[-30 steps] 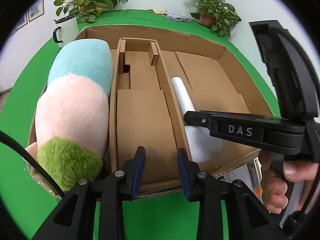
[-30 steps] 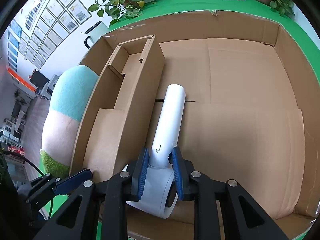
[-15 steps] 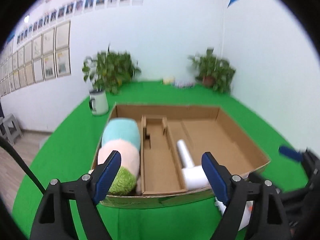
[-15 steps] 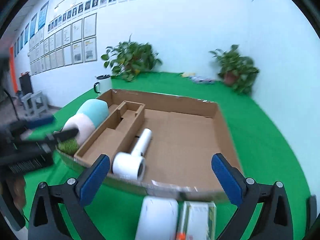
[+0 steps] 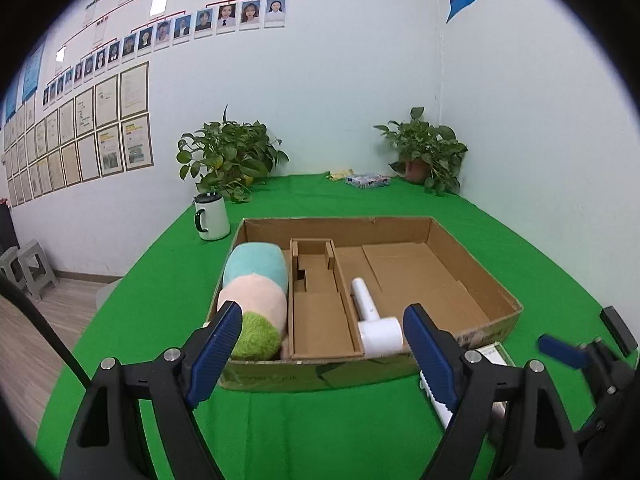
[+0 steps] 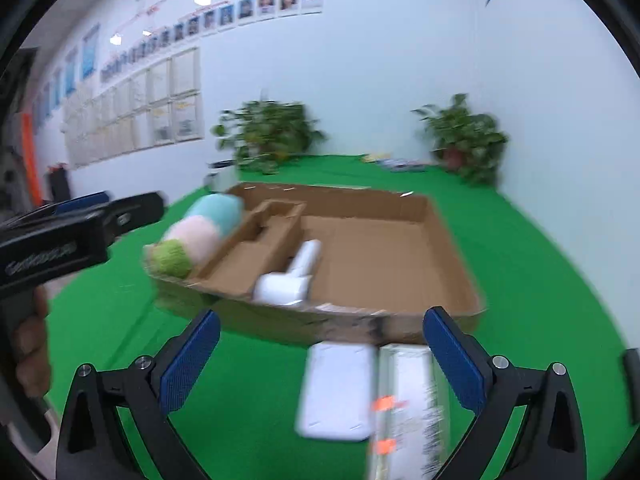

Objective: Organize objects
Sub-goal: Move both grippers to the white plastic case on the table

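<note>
A shallow cardboard box [image 5: 480, 280] [image 6: 448, 256] lies on the green table. Its left compartment holds a blue, pink and green plush toy [image 5: 254, 300] [image 6: 192, 236]. A white hair dryer [image 5: 374, 320] [image 6: 290, 276] lies in the wide right compartment, beside the cardboard insert [image 5: 320, 312]. My left gripper [image 5: 322, 338] stands open and empty in front of the box. My right gripper [image 6: 320, 350] is also open and empty, above a white flat case [image 6: 336, 390] and a printed pack [image 6: 406, 412] lying before the box.
A white mug [image 5: 210, 216] stands left of the box, with potted plants [image 5: 230, 160] [image 5: 426, 152] at the back. A small patterned packet [image 5: 368, 180] lies far back. A hand holding the left gripper shows at the left edge of the right wrist view [image 6: 30, 340].
Both grippers opened and pulled back and up from the box. The right one let go of the hair dryer, which now lies in the box. The left one's jaws went from narrow to wide.
</note>
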Tool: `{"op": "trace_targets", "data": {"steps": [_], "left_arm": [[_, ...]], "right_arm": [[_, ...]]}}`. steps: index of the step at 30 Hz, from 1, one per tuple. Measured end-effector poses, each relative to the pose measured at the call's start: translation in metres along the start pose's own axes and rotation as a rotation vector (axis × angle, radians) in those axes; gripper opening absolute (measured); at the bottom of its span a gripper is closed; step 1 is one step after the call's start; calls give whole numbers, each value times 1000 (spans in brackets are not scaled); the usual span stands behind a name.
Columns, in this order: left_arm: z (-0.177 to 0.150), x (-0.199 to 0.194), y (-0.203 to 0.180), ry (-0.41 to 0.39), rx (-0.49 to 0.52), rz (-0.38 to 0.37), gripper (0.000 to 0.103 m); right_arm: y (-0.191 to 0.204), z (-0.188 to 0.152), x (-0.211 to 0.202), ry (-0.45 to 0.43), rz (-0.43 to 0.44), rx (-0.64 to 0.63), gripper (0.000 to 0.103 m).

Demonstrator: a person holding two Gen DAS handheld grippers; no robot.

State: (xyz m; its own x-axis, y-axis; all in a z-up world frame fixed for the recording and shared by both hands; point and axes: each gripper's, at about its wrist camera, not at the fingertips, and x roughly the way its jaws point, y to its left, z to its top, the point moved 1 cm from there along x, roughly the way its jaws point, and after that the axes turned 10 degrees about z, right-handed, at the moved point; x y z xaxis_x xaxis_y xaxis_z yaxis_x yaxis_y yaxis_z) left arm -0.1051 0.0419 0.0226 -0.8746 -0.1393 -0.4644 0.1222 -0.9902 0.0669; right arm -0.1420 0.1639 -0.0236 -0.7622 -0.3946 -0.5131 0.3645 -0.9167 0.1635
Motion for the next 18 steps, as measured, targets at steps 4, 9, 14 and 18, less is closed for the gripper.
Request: {"op": "trace_targets", "data": {"steps": [4, 9, 14, 18], "left_arm": [[-19, 12, 5, 73, 4, -2, 83], [-47, 30, 3, 154, -16, -44, 83], [-64, 46, -9, 193, -14, -78, 83], [-72, 58, -18, 216, -12, -105, 83]], "right_arm": [[13, -31, 26, 132, 176, 29, 102], [3, -65, 38, 234, 154, 57, 102], [-35, -86, 33, 287, 24, 82, 102], [-65, -87, 23, 285, -49, 125, 102]]}}
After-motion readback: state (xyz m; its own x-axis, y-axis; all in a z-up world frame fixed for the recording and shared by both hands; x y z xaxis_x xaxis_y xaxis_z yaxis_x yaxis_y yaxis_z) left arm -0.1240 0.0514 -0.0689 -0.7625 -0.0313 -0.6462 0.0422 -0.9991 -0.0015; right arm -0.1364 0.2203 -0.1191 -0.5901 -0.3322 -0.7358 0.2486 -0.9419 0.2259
